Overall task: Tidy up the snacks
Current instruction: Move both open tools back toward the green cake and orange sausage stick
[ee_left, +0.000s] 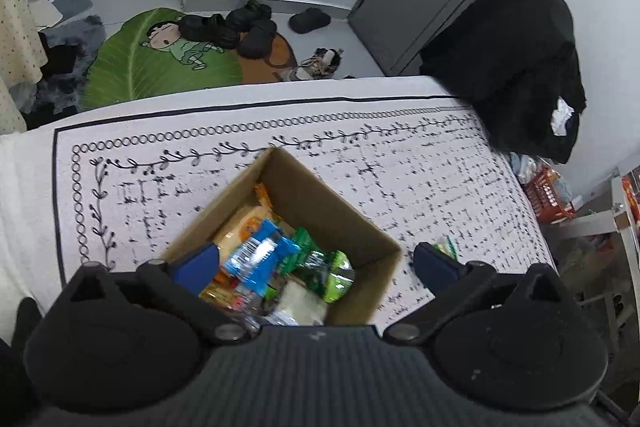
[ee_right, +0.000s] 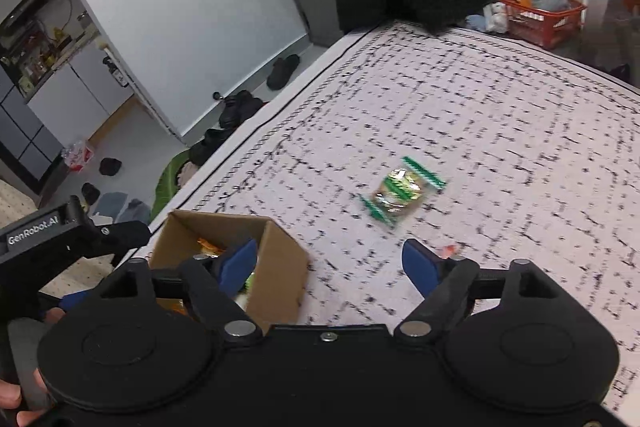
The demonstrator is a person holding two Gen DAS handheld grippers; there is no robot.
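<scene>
An open cardboard box sits on the patterned white cloth, filled with several snack packets, among them a blue one and green ones. My left gripper hovers open above the box with nothing between its fingers. In the right wrist view the same box is at lower left. A green-edged clear snack packet lies alone on the cloth ahead of my right gripper, which is open and empty. A small red wrapper peeks out by the right finger.
A black garment hangs at the table's far right corner. A red basket stands on the floor beyond. Shoes and a green leaf rug lie on the floor past the far edge. The left hand-held device shows at lower left.
</scene>
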